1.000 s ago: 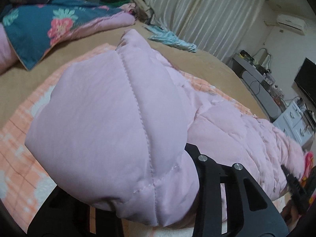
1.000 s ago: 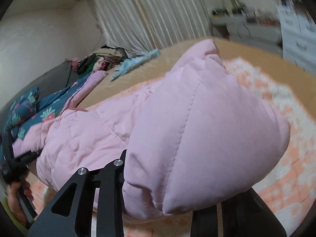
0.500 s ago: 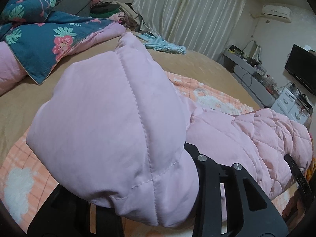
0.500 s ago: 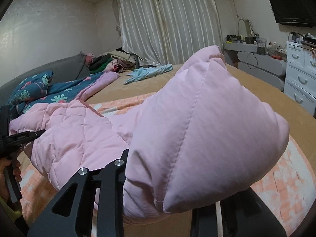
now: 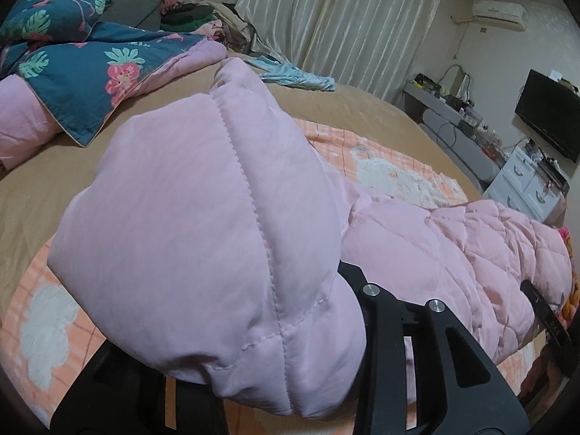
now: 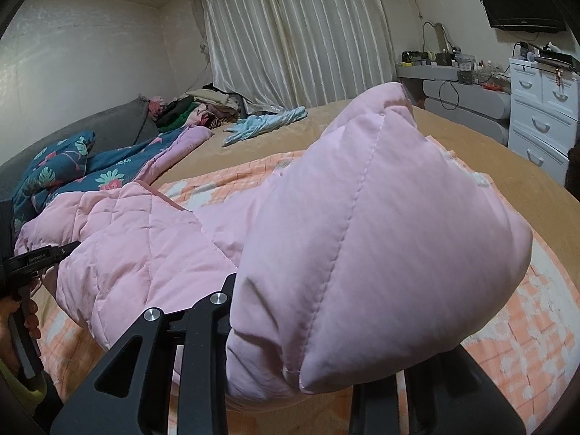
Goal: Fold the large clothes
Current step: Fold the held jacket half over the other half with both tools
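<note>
Right gripper is clamped on the puffy pink jacket, orange blanket underneath, curtains at 12 o'clock.

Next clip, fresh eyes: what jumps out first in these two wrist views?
A puffy pink quilted jacket fills both views, one bulging corner bunched in the left gripper and another in the right gripper, the quilted body stretched between them. It is held over an orange-and-white checked blanket on a tan bed. Behind lie a dark floral quilt and a light blue garment near the pale curtains.
</note>
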The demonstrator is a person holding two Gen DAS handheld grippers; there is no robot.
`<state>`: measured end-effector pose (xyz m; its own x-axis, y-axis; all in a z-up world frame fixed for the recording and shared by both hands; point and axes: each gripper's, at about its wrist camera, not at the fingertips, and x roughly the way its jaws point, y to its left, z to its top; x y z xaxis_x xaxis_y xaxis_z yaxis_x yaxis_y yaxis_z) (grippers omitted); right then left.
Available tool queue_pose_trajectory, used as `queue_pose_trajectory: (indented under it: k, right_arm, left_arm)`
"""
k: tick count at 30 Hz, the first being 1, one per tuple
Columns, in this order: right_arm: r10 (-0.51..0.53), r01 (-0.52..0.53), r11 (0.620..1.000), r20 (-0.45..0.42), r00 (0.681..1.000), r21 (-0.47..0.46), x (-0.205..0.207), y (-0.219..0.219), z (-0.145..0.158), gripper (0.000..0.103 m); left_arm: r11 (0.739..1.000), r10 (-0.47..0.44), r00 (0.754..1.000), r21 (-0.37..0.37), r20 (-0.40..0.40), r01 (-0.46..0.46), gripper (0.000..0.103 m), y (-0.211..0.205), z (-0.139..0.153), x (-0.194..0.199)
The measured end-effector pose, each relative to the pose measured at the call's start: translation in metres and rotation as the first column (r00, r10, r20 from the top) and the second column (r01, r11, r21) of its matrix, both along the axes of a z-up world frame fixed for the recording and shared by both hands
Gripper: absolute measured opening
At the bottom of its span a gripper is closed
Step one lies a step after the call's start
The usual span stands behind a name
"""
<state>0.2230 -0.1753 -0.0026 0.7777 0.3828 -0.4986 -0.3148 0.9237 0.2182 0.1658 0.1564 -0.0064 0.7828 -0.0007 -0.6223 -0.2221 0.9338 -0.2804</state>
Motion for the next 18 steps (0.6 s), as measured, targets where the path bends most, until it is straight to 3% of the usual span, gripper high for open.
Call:
queue_pose_trajectory:
  k: [18]
  right_arm:
    - [-0.027, 0.027, 1.000, -0.052, 0.998, 0.008, -0.022, -0.005, -0.002, 0.027]
  left_arm:
    - [1.000, -0.021, 0.999, 0.002, -0.027, 0.021, 0.029, 0.010, -0.007, -0.022]
